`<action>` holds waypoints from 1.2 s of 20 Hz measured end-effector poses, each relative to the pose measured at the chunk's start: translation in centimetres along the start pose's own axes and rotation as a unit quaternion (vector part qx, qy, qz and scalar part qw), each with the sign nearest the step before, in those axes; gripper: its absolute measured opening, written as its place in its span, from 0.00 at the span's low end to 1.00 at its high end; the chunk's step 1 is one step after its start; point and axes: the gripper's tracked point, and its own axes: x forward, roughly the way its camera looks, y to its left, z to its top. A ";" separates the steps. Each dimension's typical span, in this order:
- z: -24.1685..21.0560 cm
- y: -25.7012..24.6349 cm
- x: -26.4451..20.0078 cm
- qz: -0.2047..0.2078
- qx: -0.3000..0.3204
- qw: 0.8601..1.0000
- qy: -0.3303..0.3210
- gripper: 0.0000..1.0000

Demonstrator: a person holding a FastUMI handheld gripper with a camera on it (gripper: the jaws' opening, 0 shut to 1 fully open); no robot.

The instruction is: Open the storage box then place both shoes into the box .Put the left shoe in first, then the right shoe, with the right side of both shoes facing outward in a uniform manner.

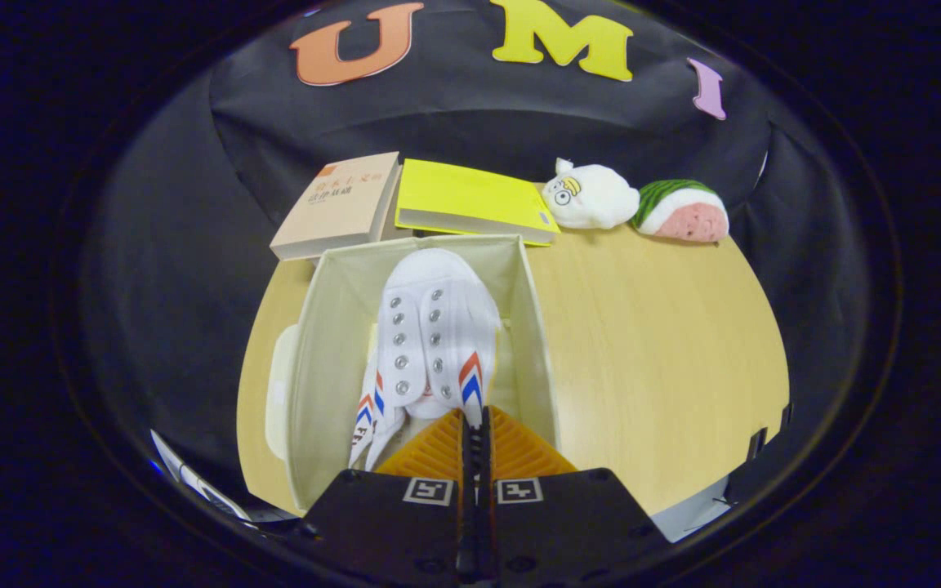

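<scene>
An open beige fabric storage box [330, 335] stands on the wooden table just ahead of my fingers. Over its inside hangs a white canvas shoe [434, 327] with metal eyelets and red and blue chevrons, toe pointing away from me. My gripper [475, 420] is shut on this shoe's rear rim, both fingers pressed together on it. A second matching white shoe [366, 420] lies lower in the box, to the left of and partly under the held one; only its chevron side shows.
A pale lid [278, 392] lies against the box's left outer wall. Beyond the box are a tan book [340, 204], a yellow book [470, 200], a white plush toy [591, 196] and a watermelon-slice plush [683, 211]. Bare table [650, 351] stretches to the right.
</scene>
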 end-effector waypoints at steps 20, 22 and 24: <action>2.6 -1.3 -3.6 0.016 0.021 0.998 -0.065 0.54; 3.0 -1.6 -5.3 0.009 0.000 0.996 -0.088 0.71; 3.3 -1.9 -7.0 0.007 -0.020 0.993 -0.116 0.86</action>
